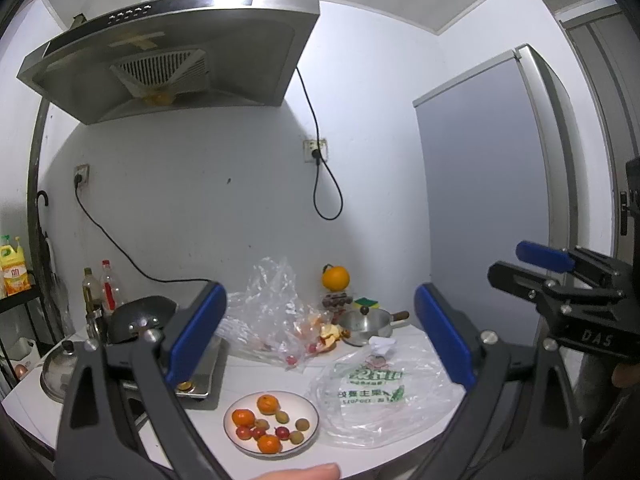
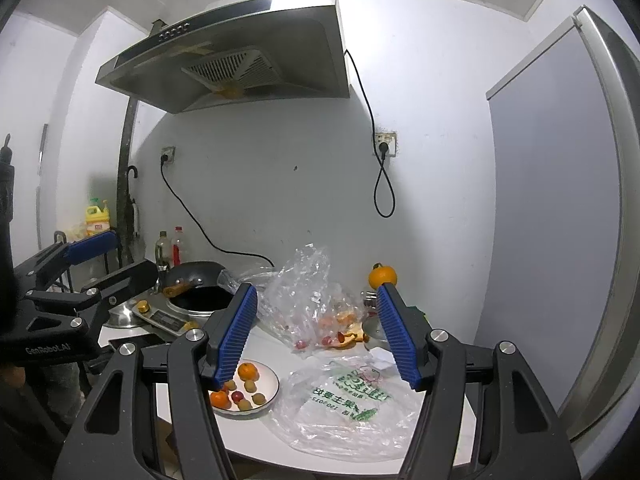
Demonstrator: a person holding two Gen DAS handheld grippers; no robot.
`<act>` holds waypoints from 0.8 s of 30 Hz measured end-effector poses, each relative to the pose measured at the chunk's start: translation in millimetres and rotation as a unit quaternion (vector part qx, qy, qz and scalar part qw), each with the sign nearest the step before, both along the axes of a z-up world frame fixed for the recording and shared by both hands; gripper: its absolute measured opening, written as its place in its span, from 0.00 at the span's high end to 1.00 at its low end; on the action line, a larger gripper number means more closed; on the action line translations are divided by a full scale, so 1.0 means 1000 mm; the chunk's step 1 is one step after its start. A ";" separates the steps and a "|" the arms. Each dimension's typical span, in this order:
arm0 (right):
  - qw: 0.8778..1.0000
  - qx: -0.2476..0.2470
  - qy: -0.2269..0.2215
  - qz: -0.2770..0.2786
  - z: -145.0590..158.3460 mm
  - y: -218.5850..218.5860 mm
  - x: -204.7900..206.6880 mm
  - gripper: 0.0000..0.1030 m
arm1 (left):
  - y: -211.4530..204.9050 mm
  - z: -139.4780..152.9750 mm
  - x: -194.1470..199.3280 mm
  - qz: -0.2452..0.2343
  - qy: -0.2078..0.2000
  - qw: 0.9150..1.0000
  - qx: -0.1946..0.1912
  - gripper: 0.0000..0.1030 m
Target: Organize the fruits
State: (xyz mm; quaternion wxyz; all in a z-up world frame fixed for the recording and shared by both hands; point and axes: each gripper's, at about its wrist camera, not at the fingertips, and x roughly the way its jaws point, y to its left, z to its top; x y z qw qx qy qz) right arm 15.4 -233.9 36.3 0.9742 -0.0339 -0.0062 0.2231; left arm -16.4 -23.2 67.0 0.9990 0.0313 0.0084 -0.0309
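A white plate (image 1: 236,436) near the counter's front edge holds several small oranges, red fruits and green fruits; it also shows in the right wrist view (image 2: 270,390). A clear plastic bag (image 1: 280,320) behind it holds red fruits and orange peel. A large orange (image 1: 336,278) stands on a jar at the back. My left gripper (image 1: 320,336) is open and empty, held above and before the plate. My right gripper (image 2: 316,336) is open and empty, above the flat printed bag (image 2: 348,400). Each gripper shows in the other's view.
A dark wok (image 2: 200,284) sits on a stove at the left, with a metal lid (image 1: 60,372) and bottles (image 1: 100,292) nearby. A small metal pot (image 1: 366,322) stands behind the printed bag (image 1: 372,392). A fridge (image 1: 500,184) is at the right.
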 end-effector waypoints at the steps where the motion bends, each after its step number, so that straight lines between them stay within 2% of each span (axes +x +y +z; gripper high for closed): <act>1: 1.000 -0.001 -0.001 -0.002 0.000 0.000 -0.001 0.37 | 0.000 0.000 -0.001 0.000 -0.002 1.000 -0.002 0.07; 24: 1.000 -0.002 0.004 -0.004 -0.002 0.002 0.001 0.37 | -0.004 -0.001 0.001 0.003 0.000 1.000 -0.003 0.07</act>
